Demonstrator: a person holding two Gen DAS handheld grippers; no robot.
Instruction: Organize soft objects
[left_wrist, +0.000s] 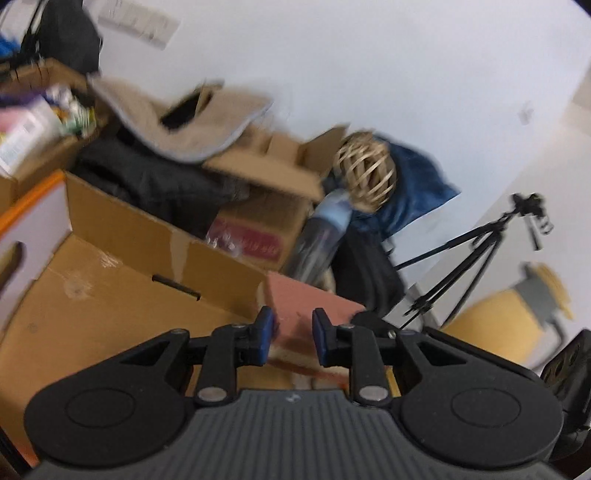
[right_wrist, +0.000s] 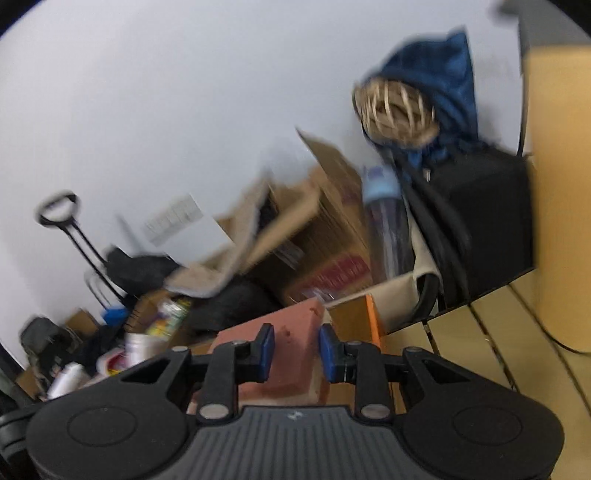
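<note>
A pink foam block (left_wrist: 306, 314) (right_wrist: 284, 354) sits between the two grippers, over a cardboard box (left_wrist: 122, 295). The left gripper (left_wrist: 291, 334) clamps one end of it, tilted, pads pressed to its sides. The right gripper (right_wrist: 297, 350) clamps the other end, also tilted. Far behind stand a wicker ball (left_wrist: 365, 173) (right_wrist: 395, 110), blue cloth (left_wrist: 413, 184) and, right, a tripod (left_wrist: 469, 254).
</note>
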